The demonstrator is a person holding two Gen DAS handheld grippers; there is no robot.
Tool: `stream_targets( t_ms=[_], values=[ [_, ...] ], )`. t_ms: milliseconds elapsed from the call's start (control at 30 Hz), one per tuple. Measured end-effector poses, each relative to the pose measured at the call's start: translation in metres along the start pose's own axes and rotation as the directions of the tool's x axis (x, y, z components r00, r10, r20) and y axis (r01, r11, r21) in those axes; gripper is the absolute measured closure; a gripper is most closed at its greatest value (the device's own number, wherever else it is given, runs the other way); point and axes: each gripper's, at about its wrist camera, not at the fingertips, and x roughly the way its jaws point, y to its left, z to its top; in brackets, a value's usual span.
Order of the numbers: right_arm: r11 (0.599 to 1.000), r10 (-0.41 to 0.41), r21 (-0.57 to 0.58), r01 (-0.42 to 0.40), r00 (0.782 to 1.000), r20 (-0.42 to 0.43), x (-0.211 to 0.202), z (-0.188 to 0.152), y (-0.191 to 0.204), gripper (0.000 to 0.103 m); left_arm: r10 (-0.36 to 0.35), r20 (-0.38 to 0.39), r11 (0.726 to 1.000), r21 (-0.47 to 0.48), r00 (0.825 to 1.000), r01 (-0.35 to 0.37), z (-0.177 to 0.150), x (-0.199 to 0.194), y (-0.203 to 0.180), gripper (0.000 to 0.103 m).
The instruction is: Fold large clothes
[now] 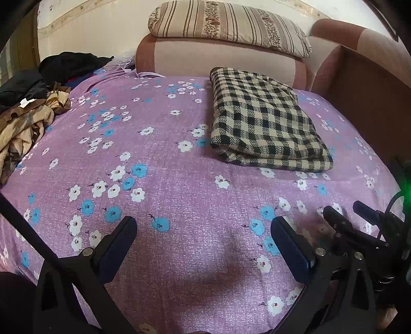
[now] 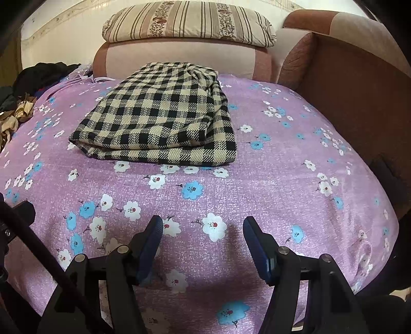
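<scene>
Left gripper is seen w/ jaws spread wide, nothing held btwn them; it is poised over bare sheet near the front edge. Right gripper is likewise parted, somewhat narrower, and empty, also above the sheet. In the left view the right gripper's black frame is caught at the lower right edge.

Further out, a folded checked garment is laid flat on the sheet, black-and-cream, w/ layered edges stacked at its near side. It is well apart from both grippers, ahead of the right one and ahead-right of the left one.

At the left edge a crumpled tan cloth is heaped, w/ dark clothes piled behind it. Beyond the garment a sofa back is seen, and a striped pillow is rested on top of it. A brown armrest is set along the right side.
</scene>
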Motion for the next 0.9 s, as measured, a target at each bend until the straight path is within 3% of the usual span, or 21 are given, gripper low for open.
stream_targets(
  t_ms=[367, 900],
  values=[
    [1.0, -0.02, 0.012, 0.02, 1.0, 0.006, -0.001, 0.001, -0.003, 0.033, -0.005, 0.071, 1.0, 0.018, 0.997, 0.003, 0.001, -0.015, -0.006, 0.0],
    [0.999, -0.033, 0.011, 0.033, 0.999, 0.024, -0.004, 0.001, -0.003, 0.03, -0.012, 0.042, 1.0, 0.012, 0.999, 0.011, -0.003, -0.01, -0.007, 0.0]
  ],
)
